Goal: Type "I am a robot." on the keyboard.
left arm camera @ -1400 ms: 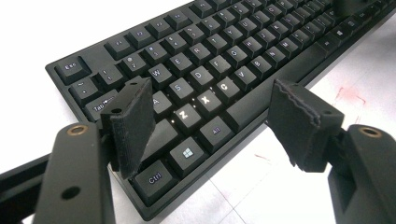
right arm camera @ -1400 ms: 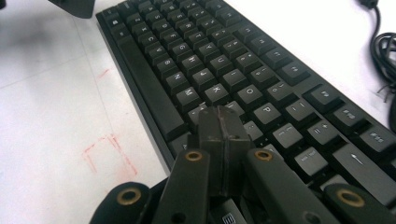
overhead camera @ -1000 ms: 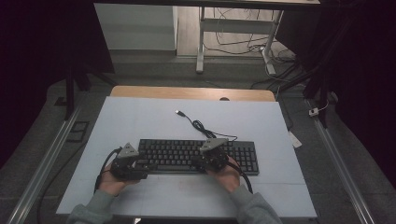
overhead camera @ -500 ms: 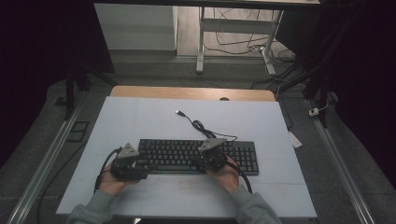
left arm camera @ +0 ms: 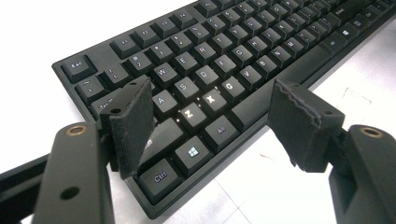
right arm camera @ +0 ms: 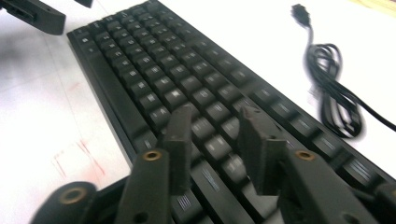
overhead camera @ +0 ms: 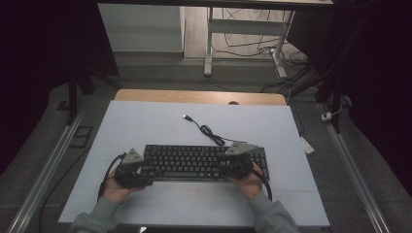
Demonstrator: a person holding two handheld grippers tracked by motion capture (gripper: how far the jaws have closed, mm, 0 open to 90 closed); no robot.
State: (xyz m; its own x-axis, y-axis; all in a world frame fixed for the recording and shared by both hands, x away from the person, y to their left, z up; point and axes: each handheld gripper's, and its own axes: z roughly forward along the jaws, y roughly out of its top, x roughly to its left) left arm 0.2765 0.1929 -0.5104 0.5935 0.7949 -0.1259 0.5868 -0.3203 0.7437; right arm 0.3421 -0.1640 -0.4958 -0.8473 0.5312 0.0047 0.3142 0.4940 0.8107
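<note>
A black keyboard point(overhead camera: 194, 161) lies across the middle of the white tabletop, with its keys facing up. Its black USB cable point(overhead camera: 210, 132) coils behind it and ends in a loose plug point(overhead camera: 186, 117). My left gripper point(overhead camera: 132, 171) is at the keyboard's point(left arm camera: 219, 60) front left corner. It point(left arm camera: 210, 121) is open wide, with one pad point(left arm camera: 133, 123) over the Shift and A keys and the other beyond the front edge. My right gripper point(overhead camera: 237, 164) hovers over the right part of the keyboard point(right arm camera: 154, 70). It point(right arm camera: 215, 128) is open by a narrower gap, with nothing between its pads.
The white tabletop point(overhead camera: 160, 128) has free room behind and in front of the keyboard. A wooden strip point(overhead camera: 199, 96) runs along its far edge. Faint red marks point(right arm camera: 74, 154) stain the surface near the keyboard's front. The coiled cable point(right arm camera: 334, 93) lies to the right of the right gripper.
The right gripper seems to have shifted a little to the right along the keyboard, and its view is blurred by motion. The left gripper and the keyboard stay where they were.
</note>
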